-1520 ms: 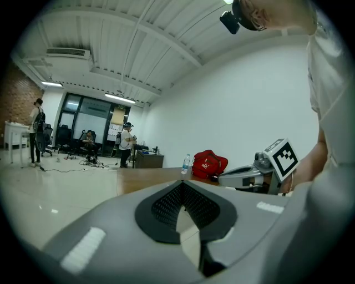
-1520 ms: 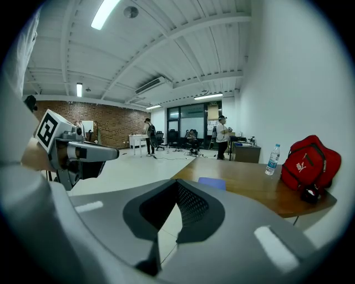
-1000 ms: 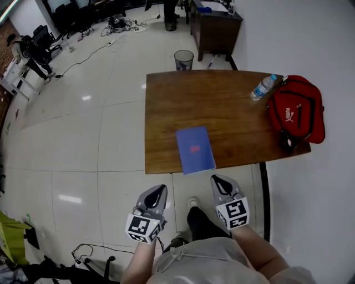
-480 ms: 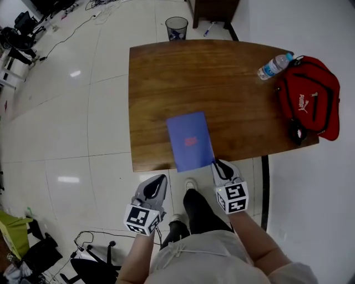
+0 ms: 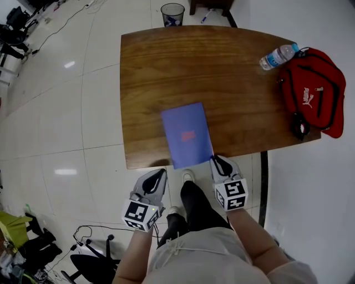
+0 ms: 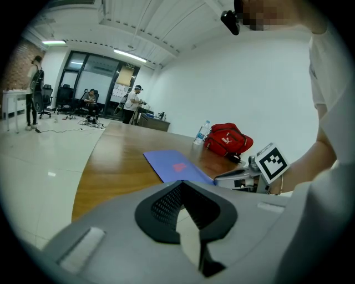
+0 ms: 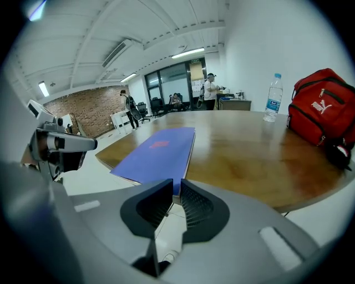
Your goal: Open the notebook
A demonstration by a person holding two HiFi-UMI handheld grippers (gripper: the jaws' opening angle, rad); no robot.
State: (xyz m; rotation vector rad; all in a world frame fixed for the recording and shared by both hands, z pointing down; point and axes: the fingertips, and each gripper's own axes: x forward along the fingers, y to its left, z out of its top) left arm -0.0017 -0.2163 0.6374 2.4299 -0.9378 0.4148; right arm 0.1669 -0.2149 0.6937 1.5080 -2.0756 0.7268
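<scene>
A closed blue notebook (image 5: 187,135) with a red mark on its cover lies on the brown wooden table (image 5: 222,66), its near end hanging over the front edge. It also shows in the left gripper view (image 6: 175,165) and the right gripper view (image 7: 158,150). My right gripper (image 5: 216,160) is shut, with its tip at the notebook's near right corner; its jaws stand almost together with nothing visibly held. My left gripper (image 5: 162,172) is shut too. It hangs just off the table's front edge, left of the notebook and apart from it.
A water bottle (image 5: 277,56) and a red bag (image 5: 313,91) sit at the table's far right. A waste bin (image 5: 172,12) stands on the floor beyond the table. The person's legs are below the front edge. People and chairs are far off in the room.
The table and notebook have come nearer in the head view. Both grippers have closed in on the front edge, the right one reaching the notebook's near corner.
</scene>
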